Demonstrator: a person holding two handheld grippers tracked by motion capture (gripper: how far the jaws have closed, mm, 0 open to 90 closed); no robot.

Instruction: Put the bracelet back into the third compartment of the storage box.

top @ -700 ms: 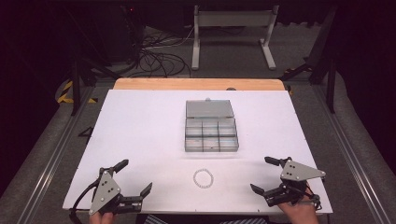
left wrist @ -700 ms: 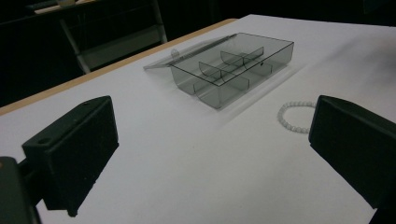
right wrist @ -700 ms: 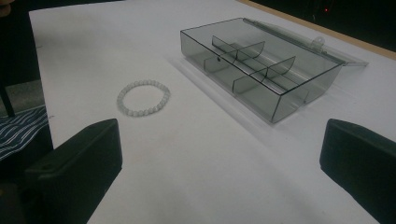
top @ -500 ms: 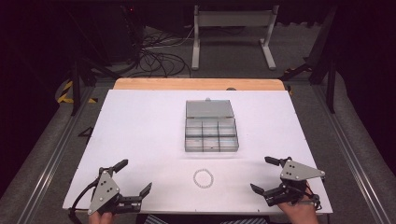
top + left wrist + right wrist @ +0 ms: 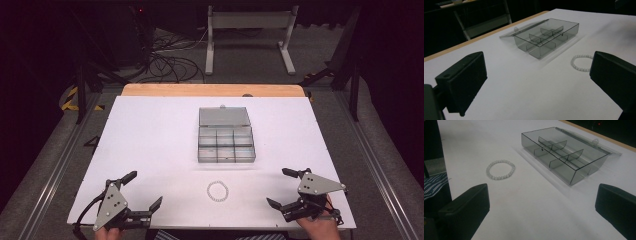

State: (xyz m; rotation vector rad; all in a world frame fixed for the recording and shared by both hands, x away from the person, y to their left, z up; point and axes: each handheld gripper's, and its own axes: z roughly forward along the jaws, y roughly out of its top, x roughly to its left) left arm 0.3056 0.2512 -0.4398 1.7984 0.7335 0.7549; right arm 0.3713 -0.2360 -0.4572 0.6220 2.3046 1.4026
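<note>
A white bead bracelet (image 5: 217,191) lies flat on the white table (image 5: 150,140), near its front edge; it shows too as bracelet (image 5: 580,63) and bracelet (image 5: 500,169). Behind it stands a clear grey compartment box (image 5: 226,141) with its lid folded back, box (image 5: 546,36), box (image 5: 564,152). My left gripper (image 5: 142,190) rests at the front left, jaws wide open with nothing between them. At the front right my right gripper (image 5: 280,189) is open too and holds nothing. Both stand well apart from the bracelet.
A wooden strip (image 5: 210,90) runs along the table's far edge. Beyond it are a metal stand (image 5: 247,35) and cables (image 5: 165,65) on the floor. Metal rails (image 5: 55,165) flank the table. A striped cloth (image 5: 434,185) shows at the near edge.
</note>
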